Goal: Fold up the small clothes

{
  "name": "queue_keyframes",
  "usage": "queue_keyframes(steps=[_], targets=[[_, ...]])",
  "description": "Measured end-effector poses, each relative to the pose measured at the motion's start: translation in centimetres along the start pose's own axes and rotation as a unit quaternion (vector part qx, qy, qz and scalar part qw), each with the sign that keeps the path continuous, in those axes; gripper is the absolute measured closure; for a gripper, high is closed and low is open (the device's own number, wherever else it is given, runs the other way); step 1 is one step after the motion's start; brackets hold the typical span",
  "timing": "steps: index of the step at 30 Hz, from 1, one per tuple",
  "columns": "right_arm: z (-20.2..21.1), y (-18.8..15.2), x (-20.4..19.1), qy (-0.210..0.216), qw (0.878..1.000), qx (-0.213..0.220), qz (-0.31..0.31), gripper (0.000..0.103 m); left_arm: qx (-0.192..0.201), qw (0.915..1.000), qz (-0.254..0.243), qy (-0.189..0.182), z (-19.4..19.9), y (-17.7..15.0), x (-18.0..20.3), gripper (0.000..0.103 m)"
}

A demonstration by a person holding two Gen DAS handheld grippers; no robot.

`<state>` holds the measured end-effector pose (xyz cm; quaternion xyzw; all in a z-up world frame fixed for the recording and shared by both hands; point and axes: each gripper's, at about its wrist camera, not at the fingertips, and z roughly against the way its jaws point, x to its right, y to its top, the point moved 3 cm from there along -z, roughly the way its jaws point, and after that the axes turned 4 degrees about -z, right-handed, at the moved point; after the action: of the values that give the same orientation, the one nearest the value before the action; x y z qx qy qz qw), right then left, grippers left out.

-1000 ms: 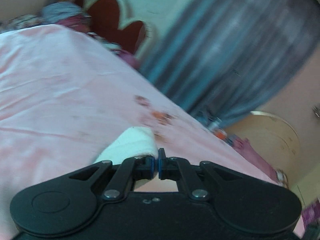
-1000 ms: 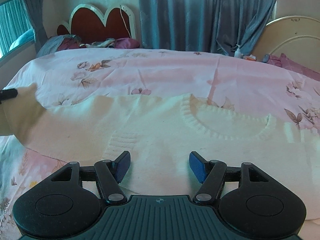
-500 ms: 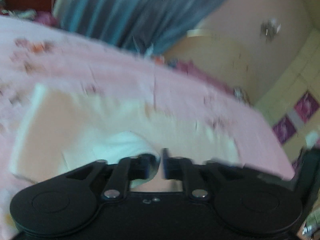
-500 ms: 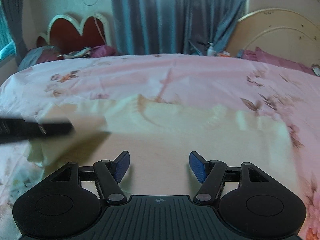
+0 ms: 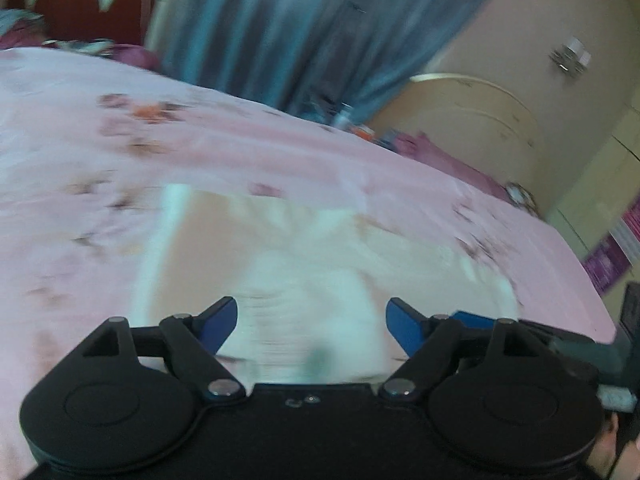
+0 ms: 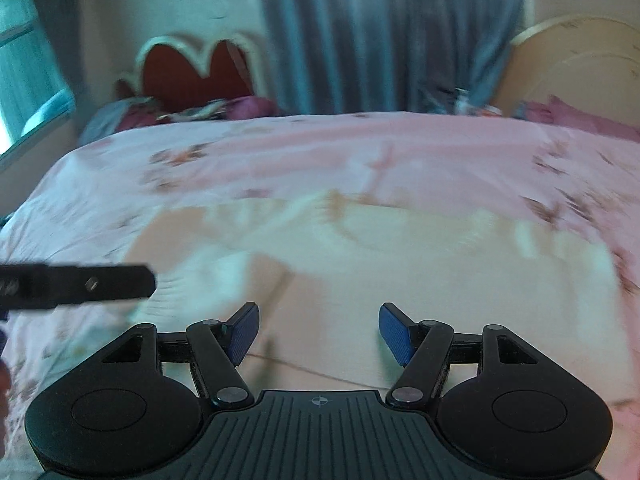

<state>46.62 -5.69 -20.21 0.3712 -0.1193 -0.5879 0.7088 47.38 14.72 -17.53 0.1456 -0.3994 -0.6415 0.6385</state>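
Note:
A cream knit sweater (image 5: 320, 248) lies flat on the pink floral bed sheet (image 5: 120, 140), with one sleeve folded in across its body. My left gripper (image 5: 311, 324) hovers just over that folded sleeve. Its jaws are opening, spread wide, and the blue pads press on nothing. In the right wrist view the sweater (image 6: 400, 264) fills the middle, and my right gripper (image 6: 319, 332) stands open above its lower part with nothing held. One finger of the left gripper (image 6: 100, 282) reaches in from the left edge. Both views are blurred.
The bed sheet (image 6: 320, 152) runs far beyond the sweater on all sides. A red scalloped headboard (image 6: 192, 68) with pillows and bundled cloth stands at the far left. Blue-grey curtains (image 6: 380, 32) hang behind, and a cream rounded board (image 6: 572, 64) is at the far right.
The left gripper, earlier shut on the cream sleeve, has carried it across onto the sweater's body, opened wide and let it go. The right gripper stays open and has shifted a little.

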Motion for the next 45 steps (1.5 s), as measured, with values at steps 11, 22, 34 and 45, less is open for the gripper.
queue_keyframes(steps=[11,22,34,45], targets=[[-1.2,-4.3,-6.1,0.008,0.985,-0.020,0.169,0.037,-0.022,0.9953,0.033,0.089,1.7,-2.4,-6.8,0.025],[-2.9,-1.3,-5.1,-0.005,0.990,0.013,0.139,0.096,-0.031,0.9940,-0.031,0.100,-0.2,-3.6,-4.8,0.025],[1.9,1.4,7.7,-0.040,0.992,0.034,-0.113,0.096,-0.017,0.9932,-0.063,0.097,-3.0,-2.8,-1.8,0.030],[3.7,-2.0,14.0,-0.060,0.967,0.018,-0.247,0.095,0.004,0.9898,-0.115,0.084,-3.8,-3.2,0.2,0.087]])
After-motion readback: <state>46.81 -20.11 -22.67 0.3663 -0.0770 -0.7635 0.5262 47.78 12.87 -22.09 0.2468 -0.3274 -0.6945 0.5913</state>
